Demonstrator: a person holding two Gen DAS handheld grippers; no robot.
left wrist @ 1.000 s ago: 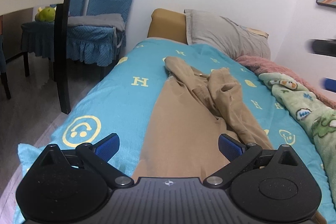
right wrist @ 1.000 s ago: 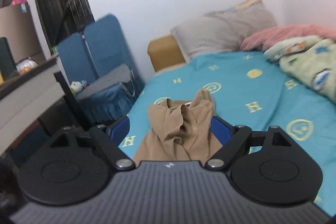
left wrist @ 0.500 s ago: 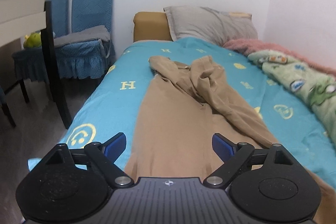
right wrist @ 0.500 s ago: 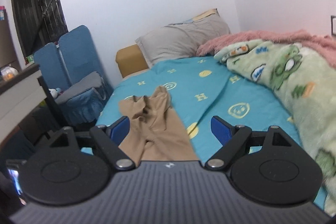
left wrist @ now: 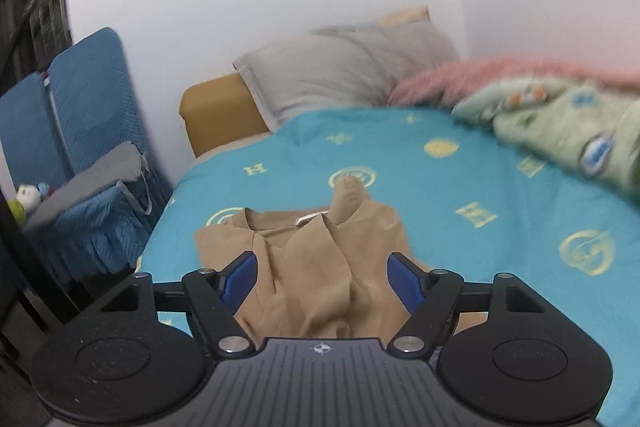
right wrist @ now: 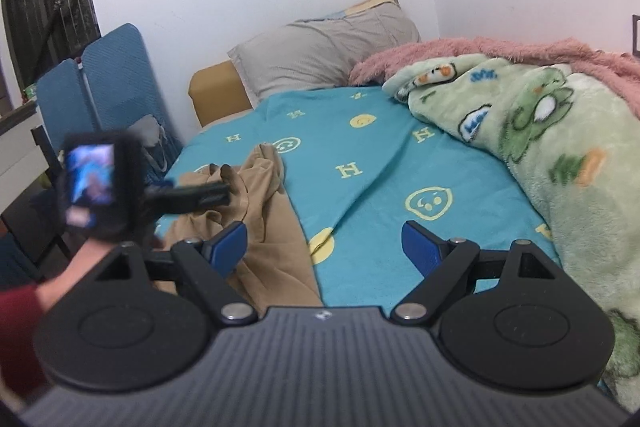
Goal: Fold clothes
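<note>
A crumpled tan garment (left wrist: 312,259) lies lengthwise on the turquoise bedsheet (left wrist: 460,187), its collar end toward the pillows. My left gripper (left wrist: 322,273) hovers over the collar end. Its jaws are closing, with folds of cloth seen between the blue pads (left wrist: 240,273), and no pad presses on the cloth. In the right wrist view the garment (right wrist: 268,227) sits left of centre. The left gripper (right wrist: 208,193) reaches over it, held by a hand with a red sleeve (right wrist: 16,327). My right gripper (right wrist: 324,243) is open above the sheet, its left pad beside the garment's edge.
A grey pillow (right wrist: 320,55) and tan headboard (right wrist: 214,91) lie at the far end. A green cartoon blanket (right wrist: 560,155) and a pink fluffy one (right wrist: 500,49) pile along the right. Blue-covered chairs (left wrist: 80,115) stand left of the bed.
The left gripper swept forward along the garment to its collar end and its jaws narrowed. The right wrist view swung right, and the left gripper and hand came into it.
</note>
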